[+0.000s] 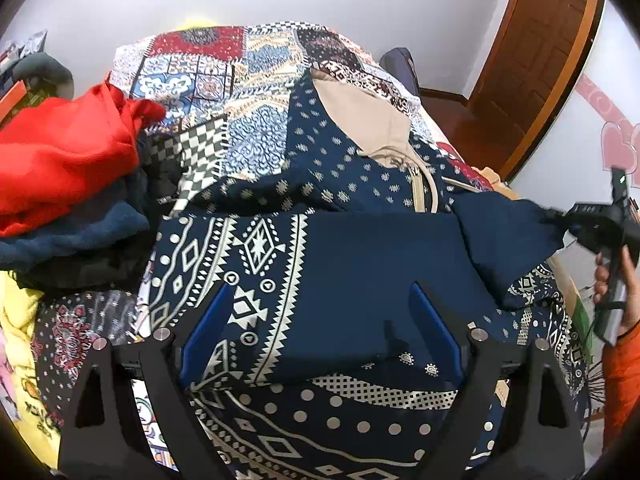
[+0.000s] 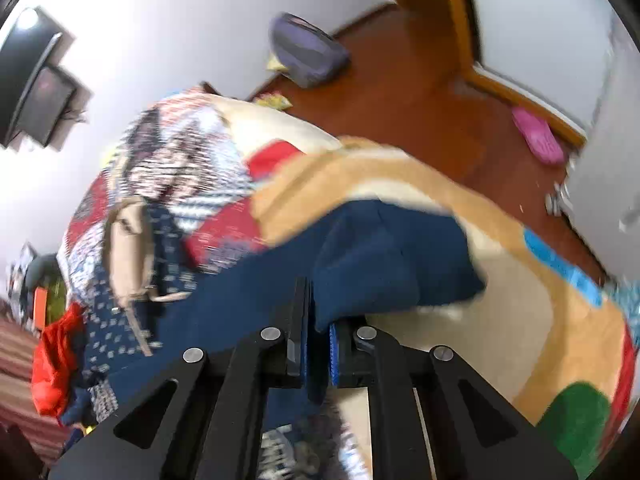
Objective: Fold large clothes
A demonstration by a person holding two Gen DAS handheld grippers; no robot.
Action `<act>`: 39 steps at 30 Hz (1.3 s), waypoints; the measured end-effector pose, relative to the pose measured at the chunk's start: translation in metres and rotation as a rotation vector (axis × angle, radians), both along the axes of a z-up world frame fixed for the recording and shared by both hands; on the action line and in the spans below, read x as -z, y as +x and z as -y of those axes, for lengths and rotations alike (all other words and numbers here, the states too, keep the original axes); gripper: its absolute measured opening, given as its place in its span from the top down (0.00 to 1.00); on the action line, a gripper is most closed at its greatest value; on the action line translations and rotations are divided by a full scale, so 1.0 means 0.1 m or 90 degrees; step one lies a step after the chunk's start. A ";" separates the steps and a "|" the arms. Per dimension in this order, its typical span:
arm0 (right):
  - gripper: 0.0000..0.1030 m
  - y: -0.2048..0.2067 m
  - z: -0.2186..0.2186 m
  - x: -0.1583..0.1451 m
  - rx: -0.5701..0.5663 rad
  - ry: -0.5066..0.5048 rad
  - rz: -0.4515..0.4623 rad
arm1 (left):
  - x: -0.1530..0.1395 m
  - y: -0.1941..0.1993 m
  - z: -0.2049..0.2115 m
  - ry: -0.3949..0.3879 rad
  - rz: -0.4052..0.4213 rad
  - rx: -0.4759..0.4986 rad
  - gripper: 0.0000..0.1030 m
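The left wrist view shows the left gripper wide open, holding nothing, over the navy patterned garment at the frame centre on the bed. Only the right wrist view shows the right gripper closed on the garment's plain corner, and a purple bag on the floor.
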State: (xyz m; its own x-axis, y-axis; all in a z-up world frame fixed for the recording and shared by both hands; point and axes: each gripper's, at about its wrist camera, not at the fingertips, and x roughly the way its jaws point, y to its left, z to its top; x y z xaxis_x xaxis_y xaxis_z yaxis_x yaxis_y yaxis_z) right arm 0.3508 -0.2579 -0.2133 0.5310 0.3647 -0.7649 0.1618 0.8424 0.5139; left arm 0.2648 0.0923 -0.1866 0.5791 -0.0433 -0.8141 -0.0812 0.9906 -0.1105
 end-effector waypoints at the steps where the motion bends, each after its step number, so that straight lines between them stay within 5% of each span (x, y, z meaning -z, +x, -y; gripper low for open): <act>1: 0.94 -0.02 -0.04 -0.12 -0.009 0.001 0.019 | -0.03 -0.02 -0.01 0.000 0.005 0.000 0.14; 10: 0.94 -0.18 -0.78 -1.30 -0.142 0.014 0.183 | -0.28 -0.26 -0.21 -0.019 0.045 -0.017 0.14; 17: 0.94 -0.42 -1.83 -1.66 -0.302 0.005 0.240 | -0.42 -0.54 -0.51 -0.024 0.072 -0.047 0.14; 22: 0.94 -0.63 -2.60 -1.36 -0.412 0.023 0.192 | -0.42 -0.79 -0.81 -0.020 0.073 -0.082 0.14; 25: 0.94 -0.74 -3.10 -0.94 -0.482 0.030 0.110 | -0.36 -0.93 -1.01 -0.024 0.063 -0.108 0.14; 32: 0.87 -0.95 -3.69 -0.09 -0.568 -0.059 -0.027 | -0.07 -1.13 -1.36 -0.023 0.009 -0.162 0.14; 35: 0.71 -0.96 -3.70 0.08 -0.585 -0.022 -0.097 | 0.05 -1.13 -1.38 -0.023 -0.009 -0.167 0.14; 38: 0.47 -1.01 -3.62 -0.03 -0.609 0.019 -0.114 | 0.09 -1.09 -1.33 -0.016 -0.017 -0.161 0.14; 39: 0.47 -1.02 -3.56 -0.10 -0.608 0.021 -0.105 | 0.09 -1.07 -1.31 -0.013 -0.018 -0.158 0.14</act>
